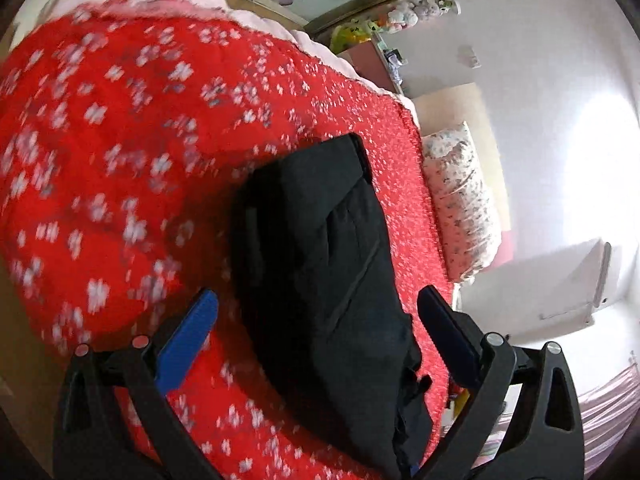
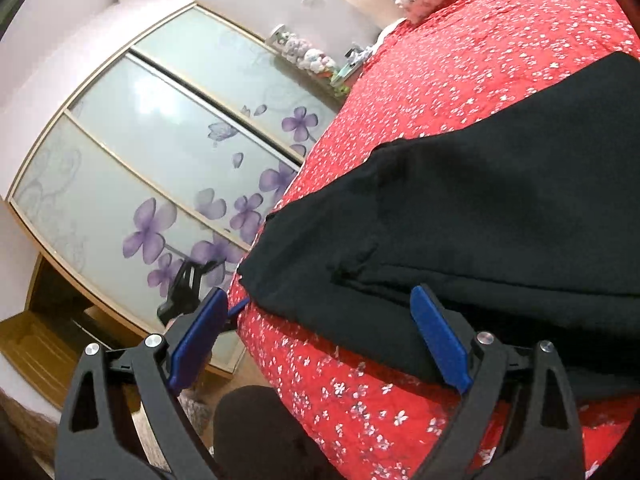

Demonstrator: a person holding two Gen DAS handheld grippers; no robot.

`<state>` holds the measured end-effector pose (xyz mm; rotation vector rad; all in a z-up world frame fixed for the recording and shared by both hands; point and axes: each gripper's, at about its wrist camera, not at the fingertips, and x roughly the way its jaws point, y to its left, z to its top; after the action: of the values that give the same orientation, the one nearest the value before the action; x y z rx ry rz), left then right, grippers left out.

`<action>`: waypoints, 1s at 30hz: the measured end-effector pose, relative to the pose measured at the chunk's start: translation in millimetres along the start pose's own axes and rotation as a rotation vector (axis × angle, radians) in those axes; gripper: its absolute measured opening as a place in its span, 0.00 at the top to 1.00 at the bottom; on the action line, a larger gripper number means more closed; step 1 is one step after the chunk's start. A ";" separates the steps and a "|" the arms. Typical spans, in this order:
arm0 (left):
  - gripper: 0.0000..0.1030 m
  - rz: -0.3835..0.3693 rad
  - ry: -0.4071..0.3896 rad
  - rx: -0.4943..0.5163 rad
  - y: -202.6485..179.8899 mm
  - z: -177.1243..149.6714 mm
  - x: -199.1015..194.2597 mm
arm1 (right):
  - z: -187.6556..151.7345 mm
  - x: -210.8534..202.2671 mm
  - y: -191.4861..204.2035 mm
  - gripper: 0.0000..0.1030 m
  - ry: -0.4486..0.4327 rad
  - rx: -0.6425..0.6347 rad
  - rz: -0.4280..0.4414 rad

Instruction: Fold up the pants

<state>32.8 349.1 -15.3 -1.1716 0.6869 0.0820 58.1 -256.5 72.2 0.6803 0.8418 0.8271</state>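
Pants: black pants [image 1: 320, 272] lie on the red flowered bedspread [image 1: 120, 140], near the bed's right edge by the pillow [image 1: 460, 208].
Progress: they look already folded into a compact stack of layers; 1 more fold or some smoothing may remain.
Left gripper [image 1: 318, 320]: jaws spread wide, gripping nothing, above the near end.
Right gripper [image 2: 320, 320]: jaws wide apart, empty, beside the near edge [image 2: 340, 320].
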 end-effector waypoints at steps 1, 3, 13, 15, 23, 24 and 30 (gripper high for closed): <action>0.04 0.011 0.007 0.006 -1.9 5.6 4.2 | -0.5 3.3 1.4 0.08 0.010 -0.006 0.000; 0.04 0.010 0.021 0.009 -4.2 13.6 12.2 | -1.1 5.9 2.3 0.08 0.020 -0.011 -0.003; 0.07 -0.127 -0.010 0.197 -39.4 4.1 5.3 | -2.0 18.7 -0.4 0.08 0.046 0.000 -0.004; 0.07 -0.099 -0.013 0.172 -33.4 4.3 12.6 | -2.0 19.5 -0.7 0.08 0.051 -0.003 -0.005; 0.09 -0.008 -0.028 0.232 -50.1 -6.8 8.3 | -2.2 21.7 0.9 0.08 0.070 -0.019 -0.011; 0.09 0.007 -0.022 0.229 -50.9 -6.3 9.8 | -1.7 22.0 0.6 0.08 0.070 -0.018 -0.012; 0.06 0.071 -0.044 0.285 -65.2 -8.1 20.8 | -1.3 24.5 2.7 0.08 0.076 -0.024 -0.017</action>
<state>71.9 309.4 25.3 -0.8696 0.6773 0.0671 66.0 -234.3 64.8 0.6230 0.9034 0.8505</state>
